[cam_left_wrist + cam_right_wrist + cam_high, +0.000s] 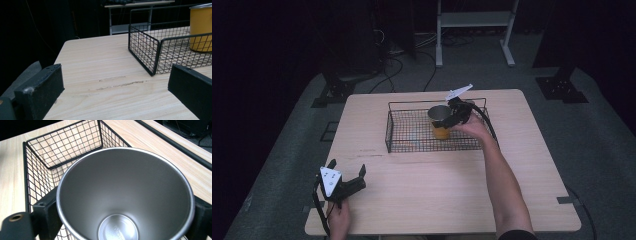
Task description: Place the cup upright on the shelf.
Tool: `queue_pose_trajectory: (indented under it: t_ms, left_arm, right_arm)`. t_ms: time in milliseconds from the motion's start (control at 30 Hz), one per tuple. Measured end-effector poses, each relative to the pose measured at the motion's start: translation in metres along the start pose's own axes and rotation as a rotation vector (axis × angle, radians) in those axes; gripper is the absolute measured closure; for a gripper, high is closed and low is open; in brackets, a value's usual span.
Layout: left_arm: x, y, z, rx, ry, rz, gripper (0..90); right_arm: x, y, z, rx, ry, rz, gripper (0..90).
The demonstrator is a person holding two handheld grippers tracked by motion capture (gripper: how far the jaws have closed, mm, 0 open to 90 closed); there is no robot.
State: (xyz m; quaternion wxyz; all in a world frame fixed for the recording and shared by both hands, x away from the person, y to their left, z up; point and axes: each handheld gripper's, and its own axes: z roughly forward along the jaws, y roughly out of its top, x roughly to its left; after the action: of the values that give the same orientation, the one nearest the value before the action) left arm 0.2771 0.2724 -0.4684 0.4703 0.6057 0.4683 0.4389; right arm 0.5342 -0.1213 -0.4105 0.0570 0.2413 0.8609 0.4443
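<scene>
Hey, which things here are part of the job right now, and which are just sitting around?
In use:
- cup, yellow outside, steel inside, empty
- wire basket holding the cup
- right gripper, jaws on either side of the cup

Lying about:
- left gripper, open, near the table's front corner
- white rack behind

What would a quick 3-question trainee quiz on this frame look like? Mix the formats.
1. True or false: the yellow cup stands inside the wire basket.
2. Which gripper has its jaws around the cup? A) left gripper B) right gripper
3. Fill in: seen from the right gripper view, the cup's inside is ____ of contents.

Key
1. True; the cup is upright within the basket walls.
2. B; its jaws flank the cup's sides, while the left gripper rests open near the table's front left corner.
3. Empty; bare metal down to the bottom.
</scene>
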Motion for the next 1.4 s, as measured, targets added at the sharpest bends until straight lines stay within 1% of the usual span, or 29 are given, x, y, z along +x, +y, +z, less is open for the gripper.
queue_pose_trajectory:
  t_ms: [100, 133, 200, 233, 433, 733, 933, 1033, 1200, 1267, 1333, 1367, 1400]
  left_arm:
    - [0.0, 0.0, 0.0, 0.002, 0.001, 0.003, 0.0]
    - [0.0, 0.0, 0.0, 0.002, 0.001, 0.003, 0.0]
    - [0.0, 0.0, 0.0, 0.002, 0.001, 0.003, 0.0]
    - [0.0, 0.0, 0.0, 0.002, 0.001, 0.003, 0.0]
    - [-0.001, 0.0, 0.0, 0.002, 0.001, 0.004, 0.0]
    - [-0.001, 0.0, 0.001, 0.002, 0.001, 0.007, 0.0]
    - [-0.001, 0.0, 0.0, 0.005, 0.006, 0.008, 0.0]
    - [-0.001, 0.0, 0.001, 0.006, 0.007, 0.009, 0.0]
    - [-0.001, 0.0, 0.001, 0.008, 0.009, 0.007, 0.0]
    - [-0.001, 0.0, 0.001, 0.007, 0.007, 0.008, 0.0]
    - [-0.001, 0.0, 0.001, 0.005, 0.008, 0.008, 0.0]
    - [-0.001, 0.0, 0.001, 0.006, 0.008, 0.01, 0.0]
    - [-0.002, 0.0, 0.001, 0.006, 0.008, 0.01, 0.0]
  right_arm:
    - [0.001, 0.0, 0.0, -0.003, -0.001, 0.008, 6.4]
    - [0.002, 0.0, 0.0, 0.006, -0.005, -0.001, 5.3]
    - [0.003, 0.0, 0.0, 0.009, -0.01, -0.006, 4.8]
    - [0.003, 0.0, -0.001, 0.01, -0.017, -0.006, 3.0]
    - [0.004, -0.003, -0.005, 0.001, -0.022, 0.007, 0.1]
    - [0.006, -0.004, -0.012, -0.002, -0.023, 0.009, 0.0]
    - [0.005, -0.003, -0.02, -0.015, -0.023, 0.006, 0.0]
    - [0.004, -0.005, -0.024, -0.009, -0.025, 0.009, 0.0]
    - [0.003, -0.007, -0.035, -0.016, -0.022, 0.01, 0.0]
    - [0.004, -0.008, -0.041, -0.033, -0.024, 0.012, 0.0]
    - [0.004, -0.008, -0.046, -0.035, -0.027, 0.014, 0.0]
    - [0.004, -0.009, -0.051, -0.045, -0.029, 0.015, 0.0]
    - [0.004, -0.009, -0.051, -0.045, -0.029, 0.015, 0.0]
